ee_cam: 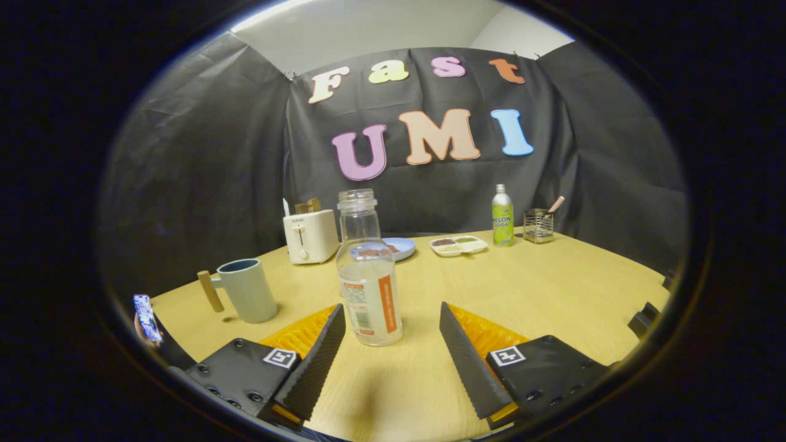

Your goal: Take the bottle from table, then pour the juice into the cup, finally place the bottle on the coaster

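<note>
Standing bottle (368, 270) on table (552, 282) | fingers (393, 344) wide, untouching | cup (247, 290) nearby

hand-held gripper (393, 331): two wedge fingers with ribbed, textured inner faces, each on a dark block carriage with recessed screws along the edge. One square black-and-white fiducial tag per carriage. Orange ridged plastic shows behind the fingers.
</note>
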Motion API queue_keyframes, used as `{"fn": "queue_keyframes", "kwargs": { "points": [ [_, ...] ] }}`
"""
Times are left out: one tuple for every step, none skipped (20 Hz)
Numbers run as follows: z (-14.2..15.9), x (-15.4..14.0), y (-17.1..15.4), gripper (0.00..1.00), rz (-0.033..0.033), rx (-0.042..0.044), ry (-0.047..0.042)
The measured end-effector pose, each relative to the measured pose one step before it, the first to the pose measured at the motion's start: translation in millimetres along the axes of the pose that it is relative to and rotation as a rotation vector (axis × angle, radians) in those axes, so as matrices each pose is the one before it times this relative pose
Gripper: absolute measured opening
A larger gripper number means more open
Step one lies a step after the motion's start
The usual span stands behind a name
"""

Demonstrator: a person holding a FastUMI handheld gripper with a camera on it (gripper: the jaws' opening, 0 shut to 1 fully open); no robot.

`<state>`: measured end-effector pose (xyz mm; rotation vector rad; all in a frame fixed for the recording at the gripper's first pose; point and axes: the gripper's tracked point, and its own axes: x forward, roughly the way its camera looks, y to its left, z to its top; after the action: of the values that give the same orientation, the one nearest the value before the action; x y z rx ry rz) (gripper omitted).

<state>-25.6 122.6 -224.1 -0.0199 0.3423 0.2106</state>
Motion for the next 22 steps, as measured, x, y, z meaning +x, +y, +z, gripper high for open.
{"fn": "queue_keyframes", "kwargs": {
  "points": [
    [-0.27,3.8,2.71,0.98,0.00777,-0.00313,0.00595],
    [-0.81,3.29,2.08,0.98,0.00567,-0.00401,0.00458],
    [-0.36,4.14,1.91,0.98,0.00612,-0.00297,0.00543],
    [-0.61,3.5,2.24,0.98,0.00641,0.00136,0.00343],
    [-0.37,4.11,1.79,0.98,0.00735,0.0066,0.0086],
    [-8.82,5.21,4.38,0.98,0.0178,0.0075,0.0283],
    [-1.22,-1.06,2.06,0.98,0.01186,0.009,0.01921],
    [-2.45,1.12,-0.51,0.98,0.00171,0.00332,0.01401],
    [-0.66,0.8,-0.45,0.98,0.00096,-0.00317,0.01088],
    [-2.4,0.61,0.02,0.98,-0.00163,-0.0053,0.00833],
    [0.07,0.37,-0.41,0.98,-0.00141,-0.00332,0.00496],
    [0.04,0.66,0.57,0.98,-0.00125,-0.00141,0.00219],
    [2.19,-0.34,0.81,0.98,0.00354,0.00189,-0.00057],
    [2.87,-0.72,2.15,0.98,0.00523,0.00437,-0.00542],
    [4.34,0.12,1.5,0.98,0.00374,0.00379,-0.00851],
    [3.52,1.35,-0.53,0.98,-0.00269,0.00054,-0.00965],
    [3.43,2.21,-1.24,0.98,-0.00512,-0.00086,-0.00338],
    [1.05,1.7,0.14,0.98,-0.00302,-0.00047,-0.0016],
    [0.85,3.2,-0.24,0.98,-0.00235,0.00128,0.00278],
    [0.02,2.91,0.65,0.98,0.00201,0.00193,0.00441],
    [0.43,3.15,1.84,0.98,0.0045,0.00099,0.00451],
    [0.21,3.71,0.42,0.98,0.00333,-0.00081,0.00312]
  ]
}}
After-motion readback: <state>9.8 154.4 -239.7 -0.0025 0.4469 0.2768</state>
